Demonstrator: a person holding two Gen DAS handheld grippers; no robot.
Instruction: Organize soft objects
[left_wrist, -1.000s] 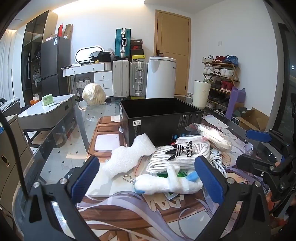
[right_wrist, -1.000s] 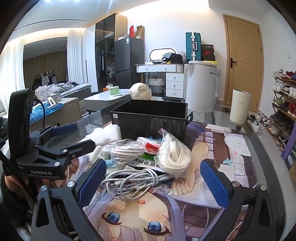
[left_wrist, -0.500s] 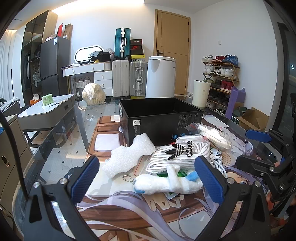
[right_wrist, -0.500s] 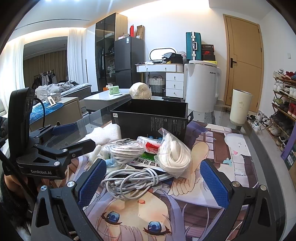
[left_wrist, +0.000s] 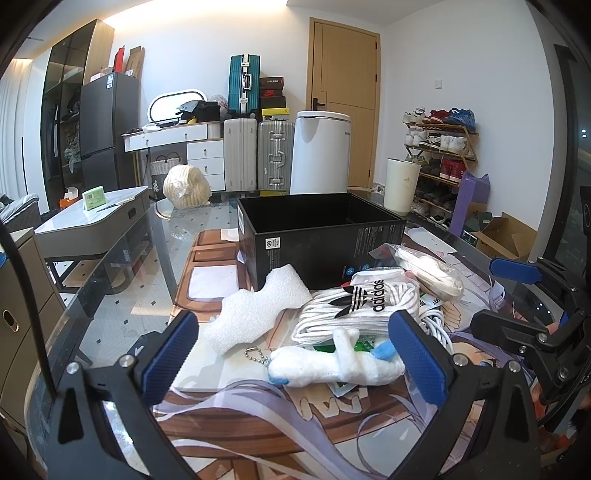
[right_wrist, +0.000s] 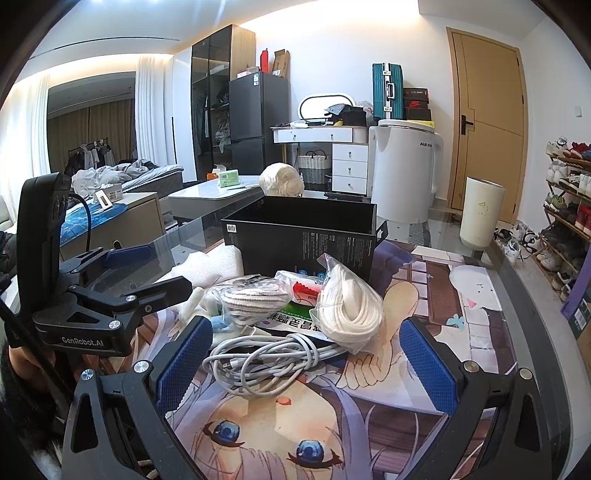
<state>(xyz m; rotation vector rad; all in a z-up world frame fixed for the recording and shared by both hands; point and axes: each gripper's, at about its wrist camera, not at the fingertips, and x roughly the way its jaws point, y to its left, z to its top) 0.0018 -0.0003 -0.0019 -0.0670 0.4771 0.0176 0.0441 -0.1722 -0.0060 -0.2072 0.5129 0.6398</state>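
Soft objects: handling notes, pile in front of black box

Soft objects lie heaped against the near wall of the black box, which stands open-topped and looks empty from what shows. Judged light and limp throughout; none fragile

- Plush toy: white, blue ends, ball chain at one end. Nearest item to the left gripper, farthest from the box. Squashy; pinch across the middle of the body, not the chain
- Striped socks: white with dark stripes, printed card band. Just behind the plush, toward the box. Take at the band so the pair stays together
- Foam piece: white, wavy edge, to the left of the socks, one end touching the box. Very light, springy; may dent under hard squeeze
- Bagged white rope: coil in clear plastic, right of the socks. Bag likely slippery; grip through the coil
- White cable: loose tangle in front of the rope, nearest the right gripper. Loops could trail or snag on neighbours

Left gripper: jaws spread wide, nothing held, plush lies between the blue pads but untouched
Right gripper: jaws spread wide, nothing held, cable just ahead of it

All rests on a printed mat over a glass table
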